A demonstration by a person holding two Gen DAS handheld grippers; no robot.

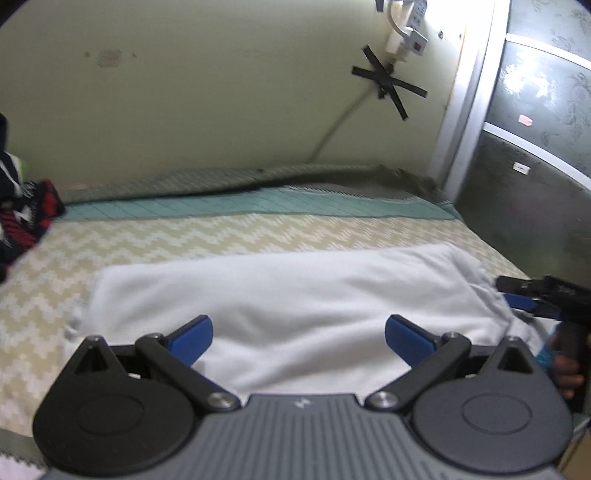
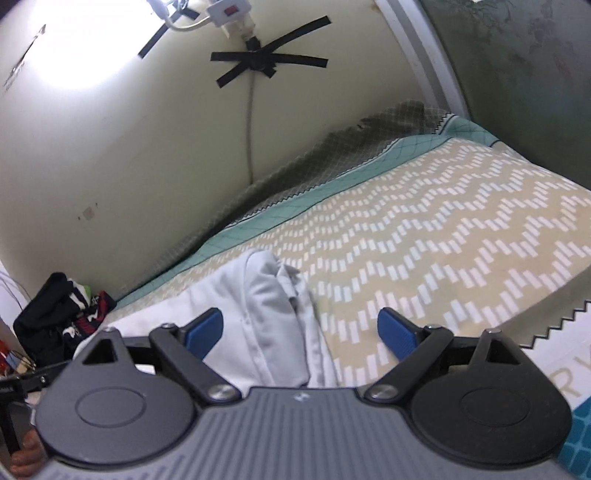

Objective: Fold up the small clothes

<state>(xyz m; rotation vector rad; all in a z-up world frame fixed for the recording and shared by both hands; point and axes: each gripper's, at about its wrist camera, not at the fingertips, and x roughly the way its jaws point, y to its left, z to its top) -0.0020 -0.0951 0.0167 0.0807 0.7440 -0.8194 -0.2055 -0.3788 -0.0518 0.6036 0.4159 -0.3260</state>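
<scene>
Zigzag bedspread (image 1: pixel 184 240), taped cable (image 1: pixel 388 79), perhaps dark clothes (image 2: pixel 62 314).

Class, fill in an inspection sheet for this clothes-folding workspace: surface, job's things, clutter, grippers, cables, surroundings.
Surface: bed sheet with beige zigzag print and a teal border by the wall.
Job's things: white garment lying folded on the sheet, layered edges at its right end.
Clutter: pile of dark clothes at the left end of the bed.
Grippers: left gripper open above the garment; right gripper open at its right end; neither holds anything.
Cables: cable taped to the wall, running down from a power strip.
Surroundings: pale wall; patterned glass door at right.
</scene>
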